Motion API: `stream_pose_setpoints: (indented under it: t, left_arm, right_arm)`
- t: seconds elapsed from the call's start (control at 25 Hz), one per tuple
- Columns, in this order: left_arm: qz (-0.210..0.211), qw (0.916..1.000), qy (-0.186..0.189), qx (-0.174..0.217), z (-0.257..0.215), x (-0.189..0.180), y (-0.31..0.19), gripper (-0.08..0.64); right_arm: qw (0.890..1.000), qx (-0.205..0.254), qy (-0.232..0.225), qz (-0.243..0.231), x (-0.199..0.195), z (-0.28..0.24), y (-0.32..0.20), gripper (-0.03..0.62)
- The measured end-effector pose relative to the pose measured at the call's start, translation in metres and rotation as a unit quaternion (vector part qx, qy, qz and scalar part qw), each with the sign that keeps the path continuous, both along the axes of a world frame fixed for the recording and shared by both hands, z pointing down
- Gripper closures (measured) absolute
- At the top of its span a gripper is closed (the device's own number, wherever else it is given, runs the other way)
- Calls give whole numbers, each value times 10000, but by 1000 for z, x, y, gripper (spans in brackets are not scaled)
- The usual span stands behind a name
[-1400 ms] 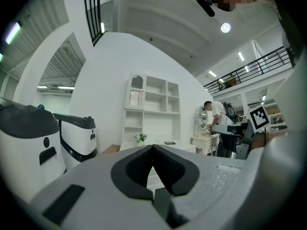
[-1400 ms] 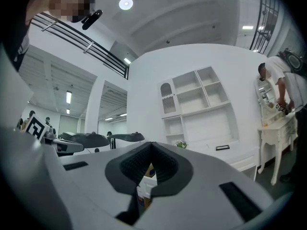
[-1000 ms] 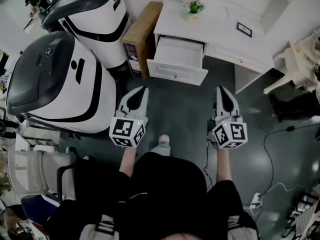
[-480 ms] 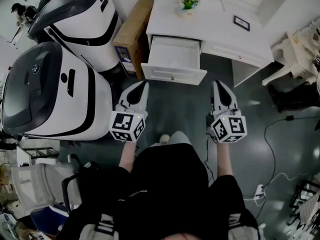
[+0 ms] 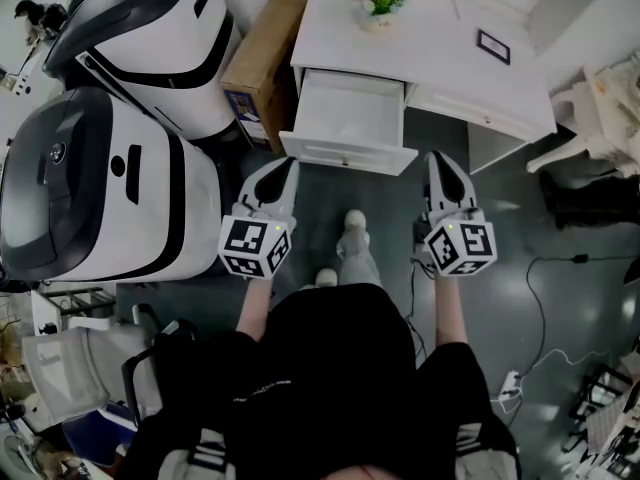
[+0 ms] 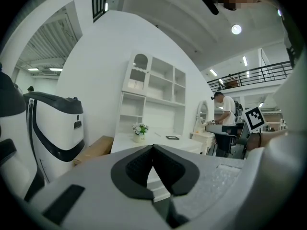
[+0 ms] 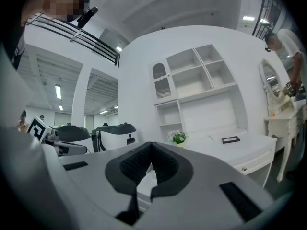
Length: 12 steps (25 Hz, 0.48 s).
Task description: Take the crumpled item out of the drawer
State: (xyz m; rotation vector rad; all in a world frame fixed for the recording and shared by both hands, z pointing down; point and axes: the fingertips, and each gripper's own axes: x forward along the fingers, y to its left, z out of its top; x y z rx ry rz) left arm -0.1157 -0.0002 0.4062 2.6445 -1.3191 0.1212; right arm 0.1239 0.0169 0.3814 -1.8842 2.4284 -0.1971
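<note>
- The left gripper [image 6: 153, 148] has its dark pads pressed together at the tips, with nothing pinched between them.
- The right gripper [image 7: 151, 145] is pressed together the same way and is also empty.
- Both grippers point level toward the drawer [image 5: 345, 154] and sit just short of its front, the left near the left corner and the right off the right corner.
- The drawer stands pulled out of the white desk [image 5: 440, 63]. From the head view its inside looks plain white, and I cannot make out a crumpled item in it.
- On the desk are a flower pot [image 5: 378, 3] at the back and a small dark frame [image 5: 493, 46] to its right.
- A cardboard box [image 5: 262, 53] stands on end just left of the desk.
- Two big white-and-black machines [image 5: 110, 193] fill the left side.
- The person's shoe [image 5: 353, 231] is on the grey floor between the grippers.
</note>
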Motion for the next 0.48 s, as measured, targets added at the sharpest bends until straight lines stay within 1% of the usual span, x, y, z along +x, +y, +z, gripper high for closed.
stream_pose_setpoints:
  t: [0.24,0.48]
  left_arm:
    - [-190,9996,36,-212,13,10,-51,563]
    - [-275,9986,-16,-457,23,35,-100,561]
  right_arm:
    - [9993,-219,-134,-266,7,13,-67,600]
    - [9967,-503,-174,-607,20,28,-130,600]
